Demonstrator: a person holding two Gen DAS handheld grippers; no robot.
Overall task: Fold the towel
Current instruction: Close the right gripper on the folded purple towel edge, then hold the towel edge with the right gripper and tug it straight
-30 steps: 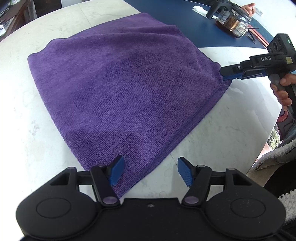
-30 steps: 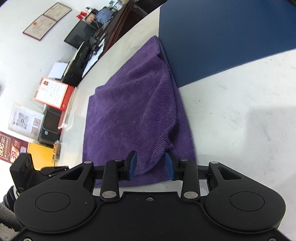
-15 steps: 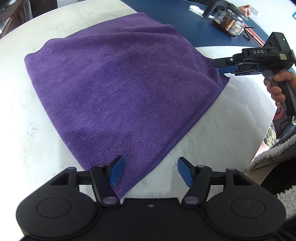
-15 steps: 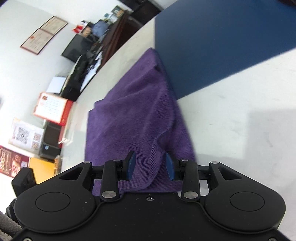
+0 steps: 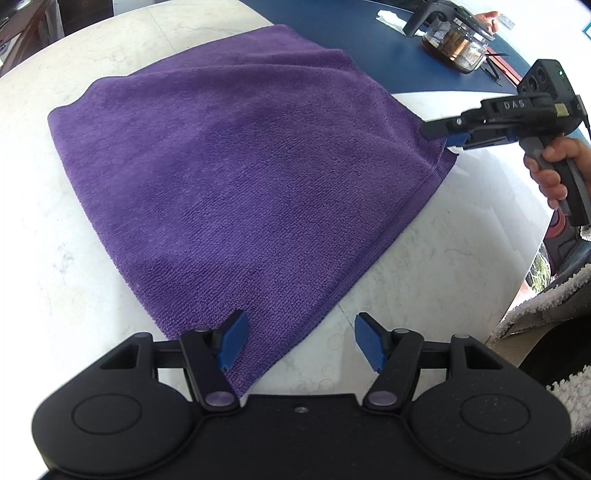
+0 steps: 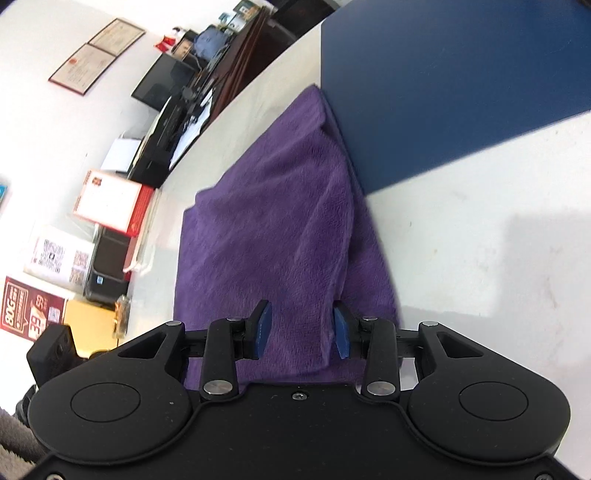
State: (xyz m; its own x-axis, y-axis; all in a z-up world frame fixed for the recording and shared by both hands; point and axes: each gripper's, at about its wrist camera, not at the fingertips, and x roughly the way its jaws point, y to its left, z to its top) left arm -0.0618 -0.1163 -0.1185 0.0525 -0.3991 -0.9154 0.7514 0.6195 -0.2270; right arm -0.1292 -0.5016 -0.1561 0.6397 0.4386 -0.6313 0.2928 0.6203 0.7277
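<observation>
A purple towel (image 5: pixel 240 166) lies folded on the white marble table (image 5: pixel 443 266). My left gripper (image 5: pixel 301 343) hovers open over its near corner: the left pad is above the cloth, the right pad above bare table. At the towel's right corner my right gripper (image 5: pixel 441 134) is shut on the top layer. In the right wrist view the towel (image 6: pixel 277 221) rises in a bunched ridge between that gripper's (image 6: pixel 302 330) blue pads, while the lower layer stays flat on the table.
A dark blue mat (image 5: pixel 351 22) covers the far part of the table, under the towel's far edge (image 6: pixel 332 122). A glass pot (image 5: pixel 458 44) stands on it at the back right. The table's curved edge (image 5: pixel 532 266) and a fleecy garment (image 5: pixel 546 306) lie at the right.
The right gripper has shifted a little up and back at the towel's right corner, and the cloth there tents higher. The left gripper has stayed put and open.
</observation>
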